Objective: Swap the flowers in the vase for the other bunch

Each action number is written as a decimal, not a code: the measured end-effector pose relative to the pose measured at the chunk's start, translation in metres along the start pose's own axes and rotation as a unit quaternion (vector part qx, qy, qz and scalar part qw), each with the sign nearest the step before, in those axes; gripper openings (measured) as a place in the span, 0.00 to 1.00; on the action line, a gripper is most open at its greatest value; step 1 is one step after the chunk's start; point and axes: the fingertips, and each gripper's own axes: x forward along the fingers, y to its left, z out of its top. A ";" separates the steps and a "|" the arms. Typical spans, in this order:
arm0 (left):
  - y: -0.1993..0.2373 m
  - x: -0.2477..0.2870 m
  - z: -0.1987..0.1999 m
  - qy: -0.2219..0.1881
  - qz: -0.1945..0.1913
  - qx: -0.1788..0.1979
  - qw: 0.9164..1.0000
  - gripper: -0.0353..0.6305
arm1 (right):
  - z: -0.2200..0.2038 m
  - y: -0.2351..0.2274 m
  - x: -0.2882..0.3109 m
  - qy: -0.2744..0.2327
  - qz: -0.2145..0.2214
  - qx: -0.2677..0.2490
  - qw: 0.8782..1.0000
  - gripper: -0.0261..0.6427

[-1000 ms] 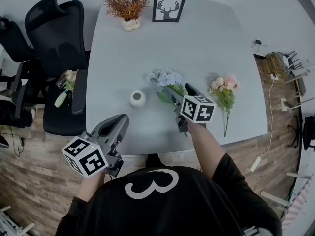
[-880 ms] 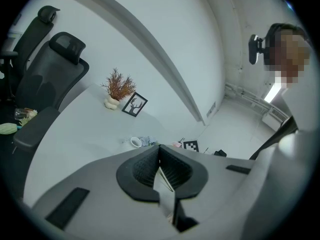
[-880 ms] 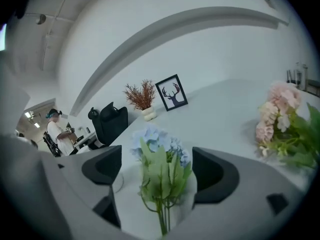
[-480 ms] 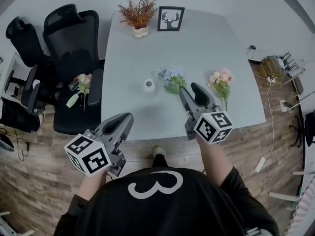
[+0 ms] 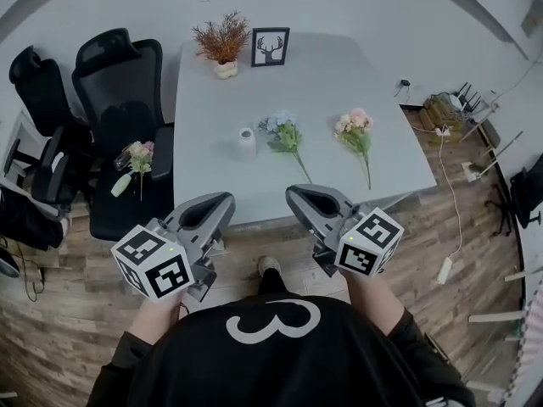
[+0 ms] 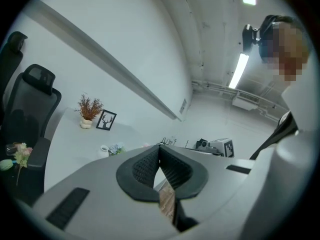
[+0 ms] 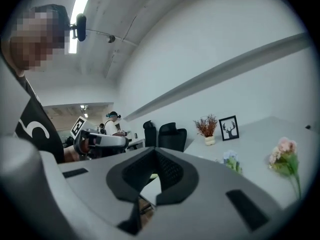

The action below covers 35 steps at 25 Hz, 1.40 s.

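A small white vase (image 5: 246, 142) stands on the grey table (image 5: 322, 83) with no flowers showing in it. Just right of it lies the blue bunch (image 5: 280, 131), and the pink bunch (image 5: 355, 131) lies farther right. Both grippers are held level off the table's near edge, close to my body. My left gripper (image 5: 222, 200) is shut and empty; its own view (image 6: 160, 148) shows the vase (image 6: 104, 150) far off. My right gripper (image 5: 293, 195) is shut on nothing, and its view (image 7: 155, 152) looks past the blue bunch (image 7: 231, 160) and pink bunch (image 7: 282, 154).
A dried red plant in a cream pot (image 5: 222, 45) and a framed deer picture (image 5: 270, 47) stand at the table's far edge. Black office chairs (image 5: 114, 83) stand left of the table, one bearing another flower bunch (image 5: 136, 159). Cables and clutter (image 5: 445, 113) lie right.
Both grippers have drawn back from the table toward my body and risen. The right gripper left the blue bunch lying by the vase and closed empty.
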 end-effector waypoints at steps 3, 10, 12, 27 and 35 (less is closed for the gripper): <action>-0.017 -0.010 -0.007 0.002 -0.014 0.004 1.000 0.07 | -0.011 0.016 -0.013 0.004 -0.005 0.007 1.000 0.05; -0.043 -0.025 -0.024 0.020 -0.031 0.037 0.999 0.07 | -0.023 0.048 -0.030 0.003 -0.010 0.011 1.000 0.05; -0.046 -0.027 -0.027 0.023 -0.035 0.038 0.998 0.07 | -0.025 0.052 -0.032 0.002 -0.010 0.017 1.000 0.05; -0.051 -0.007 -0.029 0.025 -0.060 0.018 0.998 0.07 | -0.022 0.017 -0.059 0.027 -0.037 -0.006 0.999 0.06; -0.027 0.055 -0.030 0.041 -0.057 -0.005 0.997 0.07 | -0.017 -0.072 -0.076 0.042 -0.074 0.014 0.996 0.17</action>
